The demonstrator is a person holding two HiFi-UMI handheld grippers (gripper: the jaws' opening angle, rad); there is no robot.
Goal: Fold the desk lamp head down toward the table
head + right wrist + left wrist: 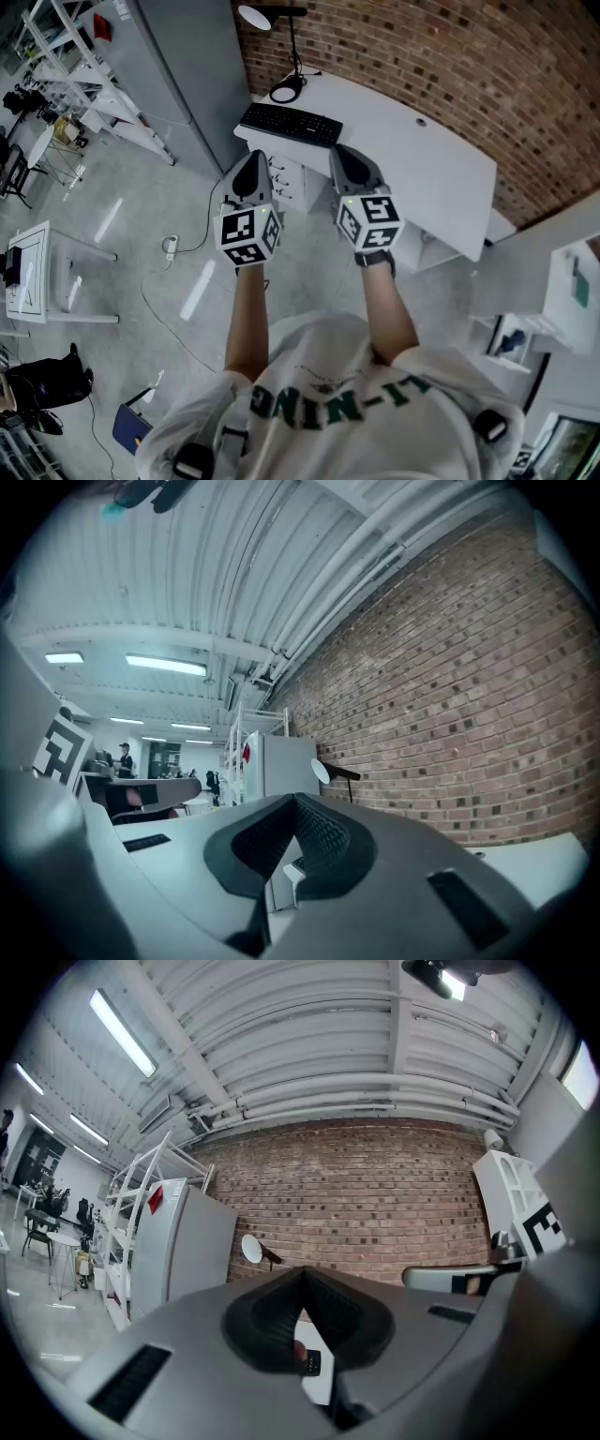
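Note:
A black desk lamp stands at the far left corner of the white desk, its round white head raised on the upright arm, its ring base by the wall. The lamp head also shows small in the left gripper view and the right gripper view. My left gripper and right gripper are held level side by side in front of the desk, well short of the lamp. Both are shut with nothing between the jaws.
A black keyboard lies on the desk's near left part. A grey cabinet stands left of the desk, white shelving beyond it. A brick wall backs the desk. A small white table and floor cables lie left.

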